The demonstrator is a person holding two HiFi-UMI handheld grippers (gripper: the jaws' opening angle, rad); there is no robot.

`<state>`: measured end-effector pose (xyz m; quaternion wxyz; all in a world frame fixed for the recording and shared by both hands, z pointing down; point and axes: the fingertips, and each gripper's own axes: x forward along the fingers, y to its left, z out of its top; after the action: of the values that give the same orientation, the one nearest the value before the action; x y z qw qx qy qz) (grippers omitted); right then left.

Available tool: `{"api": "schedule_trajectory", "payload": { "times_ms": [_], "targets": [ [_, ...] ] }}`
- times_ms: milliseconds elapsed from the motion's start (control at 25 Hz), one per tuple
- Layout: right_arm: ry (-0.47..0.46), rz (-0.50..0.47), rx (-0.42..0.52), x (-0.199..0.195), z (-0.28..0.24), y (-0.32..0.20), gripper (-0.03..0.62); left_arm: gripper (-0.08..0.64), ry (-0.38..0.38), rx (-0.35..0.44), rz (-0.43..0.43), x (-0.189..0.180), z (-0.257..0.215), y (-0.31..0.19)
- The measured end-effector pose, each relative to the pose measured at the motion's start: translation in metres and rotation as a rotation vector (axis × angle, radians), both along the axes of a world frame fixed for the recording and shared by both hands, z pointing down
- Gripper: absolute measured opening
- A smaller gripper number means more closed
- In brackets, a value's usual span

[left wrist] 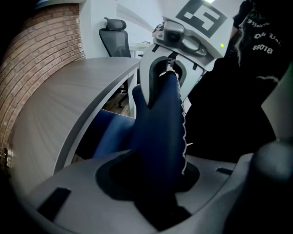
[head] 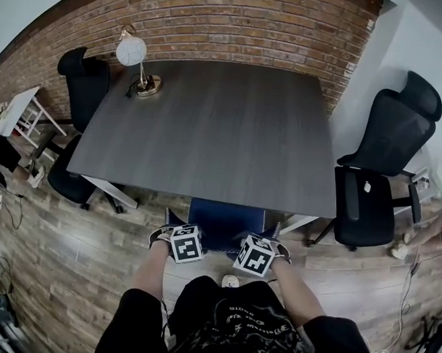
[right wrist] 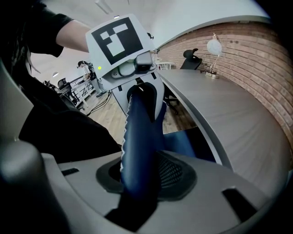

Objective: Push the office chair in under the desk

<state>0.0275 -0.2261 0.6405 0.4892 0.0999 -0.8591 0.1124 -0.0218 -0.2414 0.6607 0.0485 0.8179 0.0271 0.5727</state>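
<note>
A blue office chair (head: 224, 217) stands at the near edge of the dark grey desk (head: 219, 128), its seat under the desktop and only its backrest showing. My left gripper (head: 202, 242) and right gripper (head: 237, 250) face each other along the top edge of that backrest. In the left gripper view the blue backrest (left wrist: 158, 128) runs between the jaws of the left gripper (left wrist: 155, 178) toward the right gripper (left wrist: 183, 36). The right gripper view mirrors this: the backrest (right wrist: 139, 137) fills the right gripper (right wrist: 137, 178), with the left gripper (right wrist: 123, 45) beyond. Both hold it.
A black office chair (head: 82, 83) stands at the desk's far left and another black chair (head: 381, 165) at its right side. A white globe lamp (head: 137, 62) sits on the desk's far left corner. A brick wall (head: 273, 23) runs behind. A white side table (head: 13, 112) stands far left.
</note>
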Motion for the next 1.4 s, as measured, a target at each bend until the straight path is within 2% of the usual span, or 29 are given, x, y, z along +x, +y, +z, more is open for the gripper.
{"api": "schedule_trajectory", "payload": {
  "times_ms": [440, 1400],
  "targets": [
    [-0.006, 0.003, 0.001, 0.001, 0.001, -0.009, 0.126, 0.156, 0.005, -0.01, 0.006, 0.0, 0.0, -0.009],
    [0.001, 0.036, 0.046, 0.007, 0.001, -0.052, 0.124, 0.153, 0.012, 0.02, 0.033, 0.008, 0.0, -0.051]
  ]
}}
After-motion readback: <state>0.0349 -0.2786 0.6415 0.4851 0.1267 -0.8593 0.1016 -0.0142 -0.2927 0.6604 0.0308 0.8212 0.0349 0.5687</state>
